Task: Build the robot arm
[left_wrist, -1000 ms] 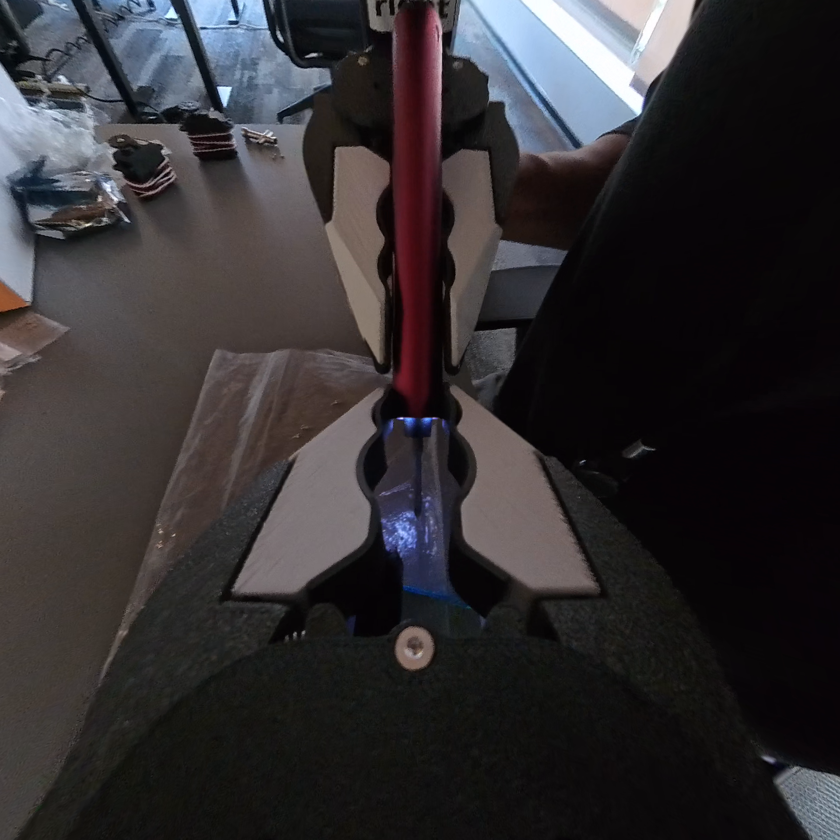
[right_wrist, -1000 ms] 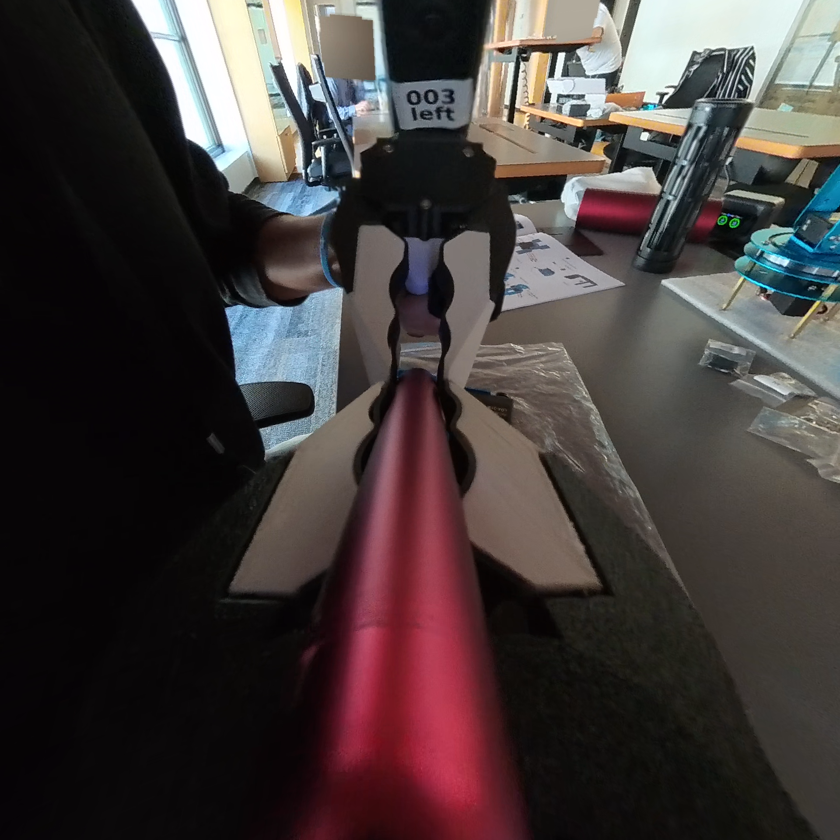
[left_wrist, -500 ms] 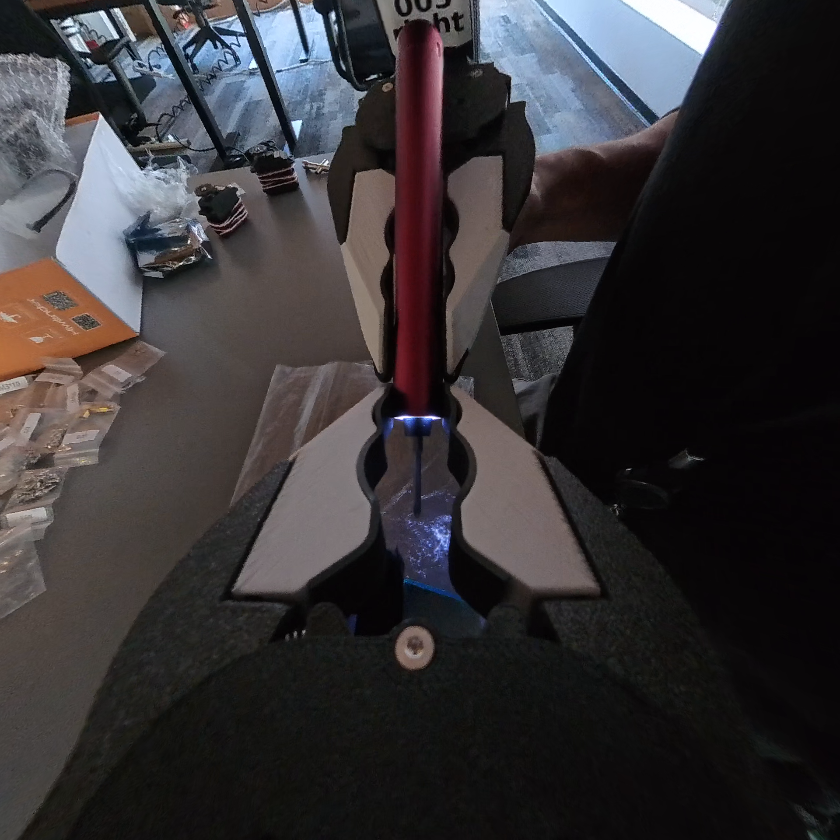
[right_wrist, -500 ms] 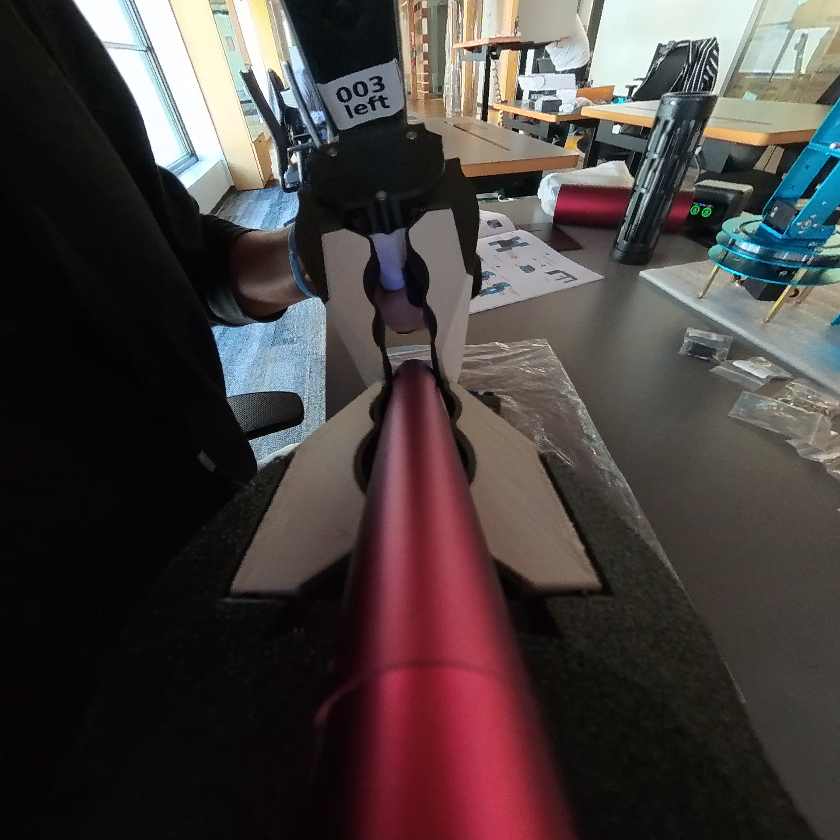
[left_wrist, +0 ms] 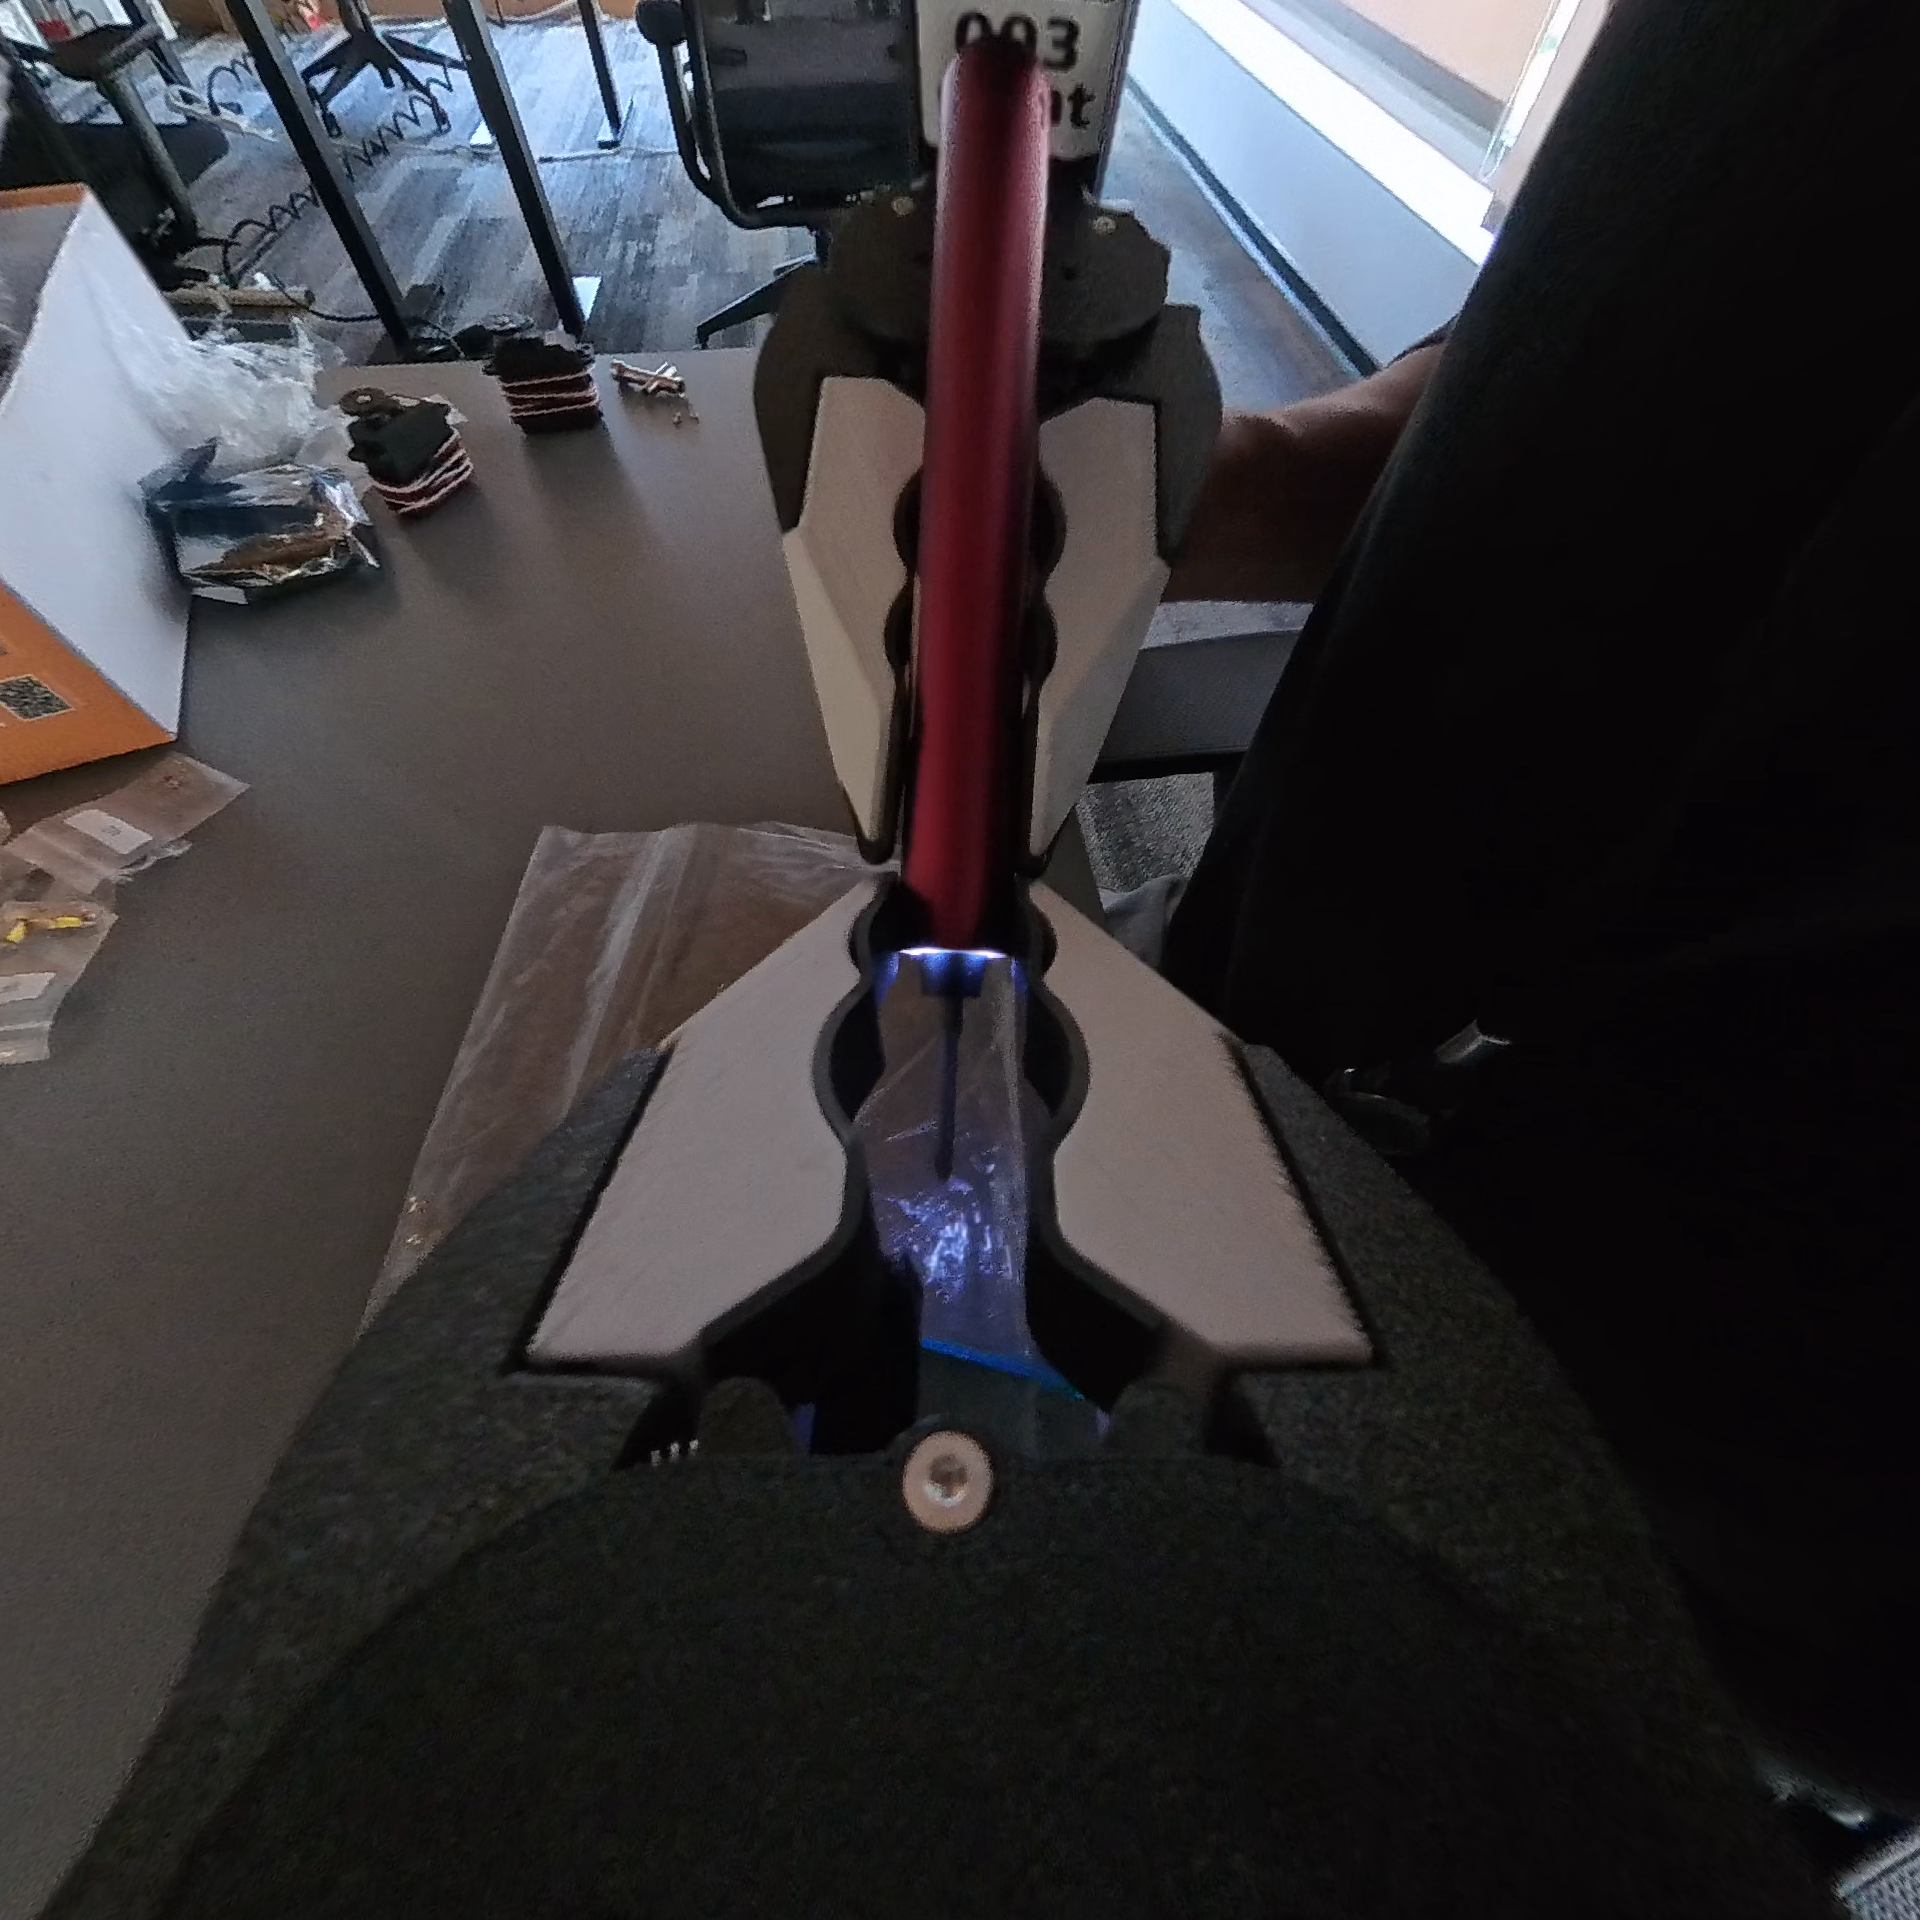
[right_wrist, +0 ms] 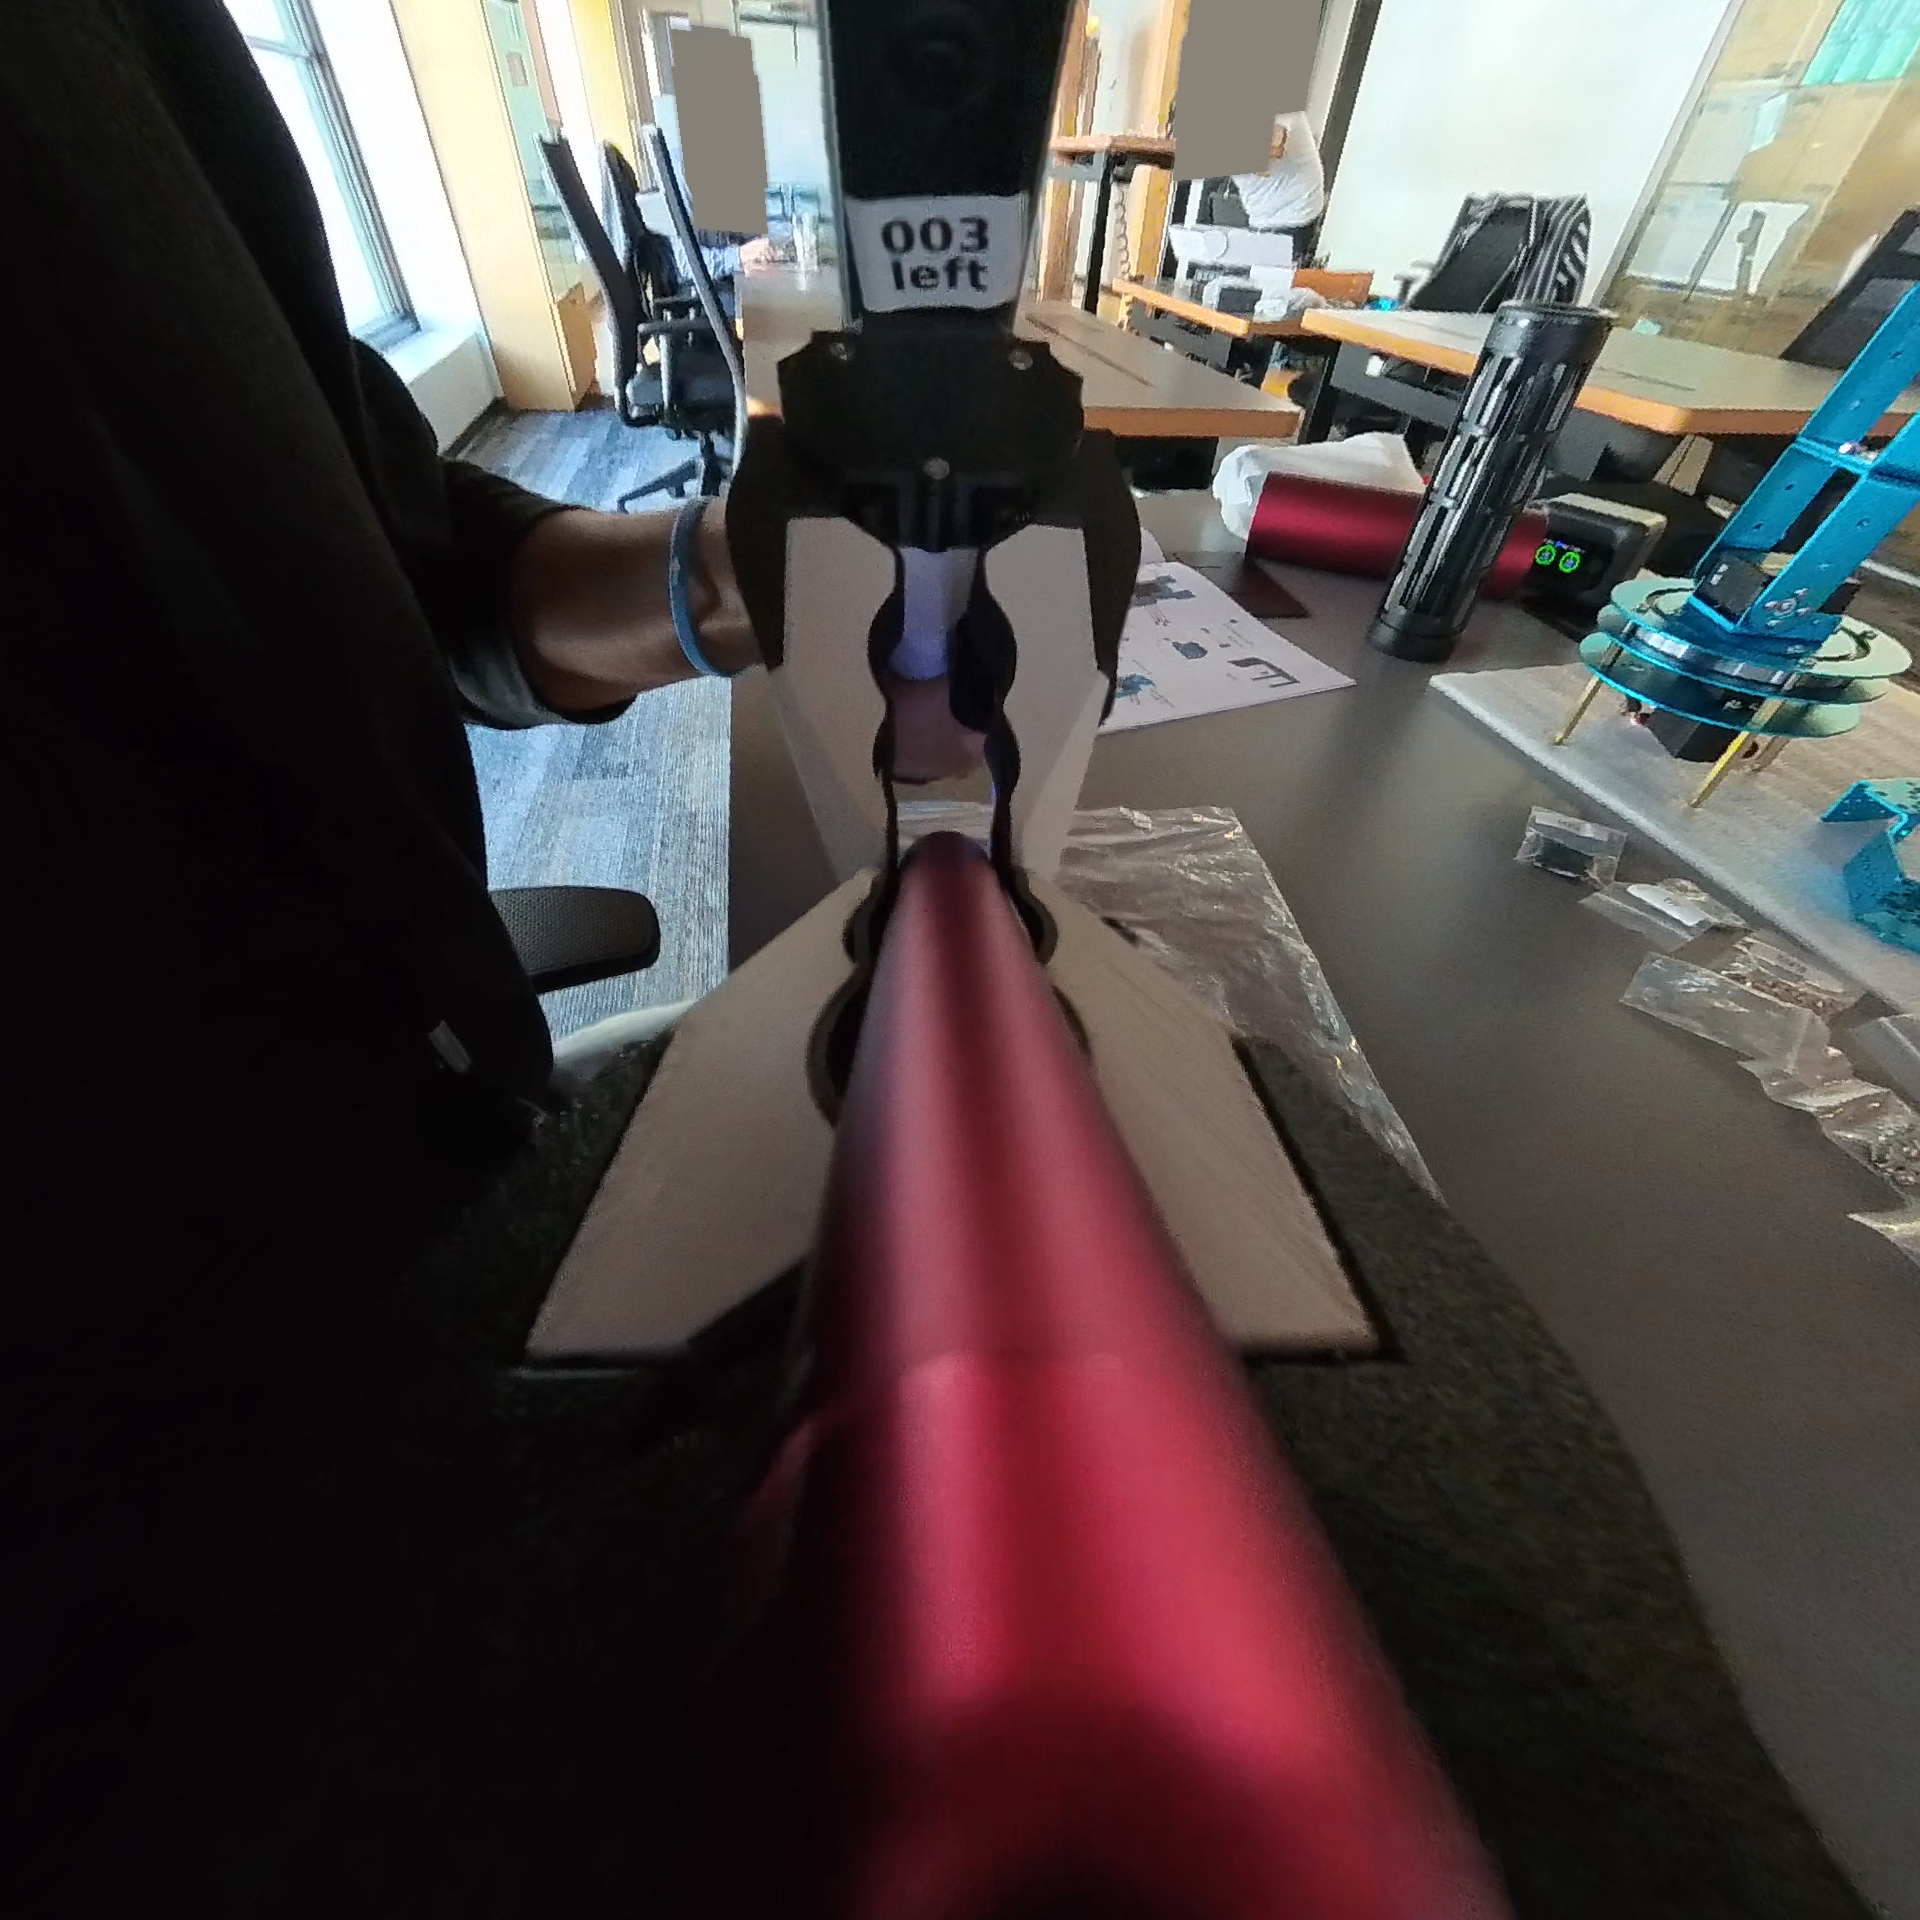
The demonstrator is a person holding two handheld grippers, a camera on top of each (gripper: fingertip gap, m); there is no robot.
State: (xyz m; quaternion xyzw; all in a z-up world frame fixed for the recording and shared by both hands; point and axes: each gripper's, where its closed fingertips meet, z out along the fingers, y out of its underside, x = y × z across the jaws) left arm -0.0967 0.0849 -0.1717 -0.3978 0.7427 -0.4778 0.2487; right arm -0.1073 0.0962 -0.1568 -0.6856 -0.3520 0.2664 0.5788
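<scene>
My right gripper (right_wrist: 951, 894) is shut on a red cylindrical power screwdriver (right_wrist: 987, 1351), which runs forward along its fingers. In the left wrist view the right gripper (left_wrist: 961, 842) faces me tip to tip, and the screwdriver (left_wrist: 977, 520) has a lit nose and a thin dark bit (left_wrist: 943, 1081). My left gripper (left_wrist: 961, 914) is shut on a small clear plastic packet (left_wrist: 956, 1226); the bit points into it. In the right wrist view the left gripper (right_wrist: 948, 821) shows the packet (right_wrist: 930, 644) between its fingers. Both are held above the dark table (left_wrist: 520, 675).
A clear plastic bag (right_wrist: 1195, 914) lies on the table under the grippers. An orange and white box (left_wrist: 62, 582), parts bags (left_wrist: 260, 530) and black servos (left_wrist: 545, 390) sit one side. A black cylinder (right_wrist: 1486, 478), blue metal frame (right_wrist: 1766, 582) and paper sheet (right_wrist: 1216, 655) sit the other. A person's dark clothing (right_wrist: 208, 727) is close.
Both grippers keep their hold and stay tip to tip. The pair has swayed over the table, so the background shifted; the screwdriver's light stays on.
</scene>
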